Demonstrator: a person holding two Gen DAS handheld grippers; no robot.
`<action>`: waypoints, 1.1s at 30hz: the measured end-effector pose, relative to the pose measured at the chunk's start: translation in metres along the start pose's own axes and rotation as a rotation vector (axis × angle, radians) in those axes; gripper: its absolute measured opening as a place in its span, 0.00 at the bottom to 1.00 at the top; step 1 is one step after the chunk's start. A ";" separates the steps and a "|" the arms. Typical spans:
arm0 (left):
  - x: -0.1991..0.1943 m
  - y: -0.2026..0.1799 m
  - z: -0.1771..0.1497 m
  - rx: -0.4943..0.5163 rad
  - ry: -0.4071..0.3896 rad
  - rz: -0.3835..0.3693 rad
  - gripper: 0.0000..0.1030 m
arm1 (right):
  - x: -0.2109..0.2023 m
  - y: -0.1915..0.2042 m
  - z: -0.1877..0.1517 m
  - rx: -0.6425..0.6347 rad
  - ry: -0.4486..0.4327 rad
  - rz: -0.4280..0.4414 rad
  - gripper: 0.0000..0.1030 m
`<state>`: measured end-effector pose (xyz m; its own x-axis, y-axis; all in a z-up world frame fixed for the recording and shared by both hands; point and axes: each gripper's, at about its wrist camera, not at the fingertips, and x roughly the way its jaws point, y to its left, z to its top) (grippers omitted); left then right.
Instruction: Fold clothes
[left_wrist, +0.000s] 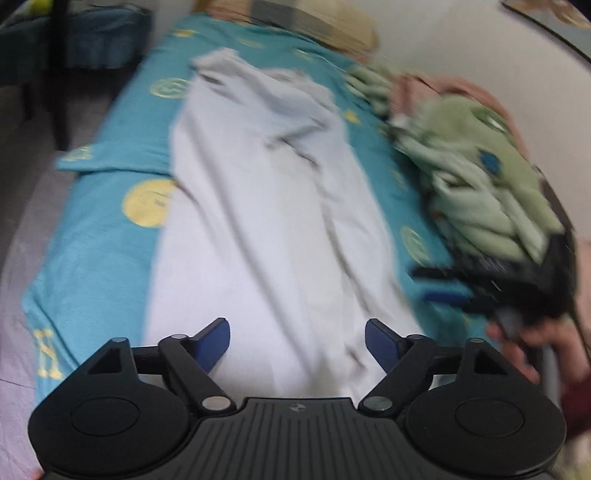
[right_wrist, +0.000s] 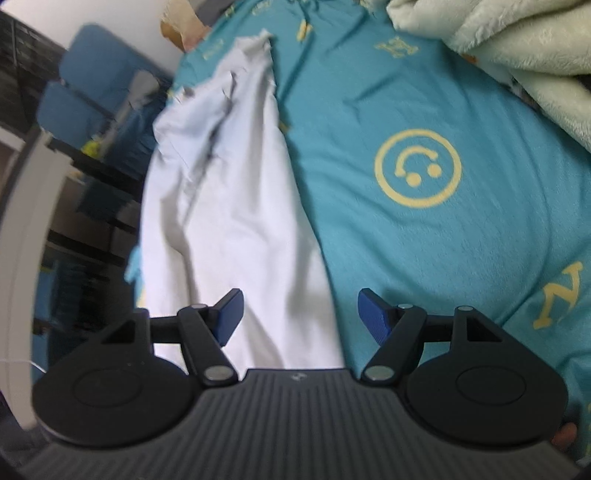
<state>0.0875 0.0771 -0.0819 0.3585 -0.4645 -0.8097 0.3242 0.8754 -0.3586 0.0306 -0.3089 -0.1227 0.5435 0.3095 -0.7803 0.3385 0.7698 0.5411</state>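
Note:
A white garment (left_wrist: 258, 206) lies lengthwise and creased on a teal bed sheet (left_wrist: 96, 236) printed with yellow smiley faces. My left gripper (left_wrist: 297, 347) hovers over its near end, jaws wide apart, nothing between the blue pads (left_wrist: 216, 341). In the right wrist view the same white garment (right_wrist: 229, 206) runs up the left half of the picture. My right gripper (right_wrist: 299, 319) stands open above the garment's right edge, where it meets the teal sheet (right_wrist: 424, 240), with no cloth pinched. The right gripper's black body (left_wrist: 517, 273) and a hand (left_wrist: 535, 343) show at the right of the left wrist view.
A pale green fleece blanket (left_wrist: 480, 173) is heaped at the bed's right side, also as the green blanket (right_wrist: 517, 48) at top right. A beige pillow (left_wrist: 332, 26) sits at the head. Left of the bed are a blue chair (right_wrist: 96, 99) and dark shelving (right_wrist: 85, 206).

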 end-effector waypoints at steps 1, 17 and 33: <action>0.008 0.011 0.005 -0.037 0.011 0.056 0.80 | 0.004 0.000 -0.001 -0.004 0.020 -0.009 0.69; 0.051 0.036 -0.001 -0.069 0.210 0.043 0.82 | 0.033 0.051 -0.058 -0.247 0.330 -0.033 0.69; 0.000 -0.015 -0.010 0.135 0.265 -0.036 0.06 | -0.022 0.071 -0.067 -0.456 0.265 -0.038 0.09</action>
<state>0.0742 0.0648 -0.0810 0.1097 -0.4283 -0.8970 0.4527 0.8249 -0.3385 -0.0092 -0.2234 -0.0877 0.3043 0.3616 -0.8813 -0.0469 0.9297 0.3653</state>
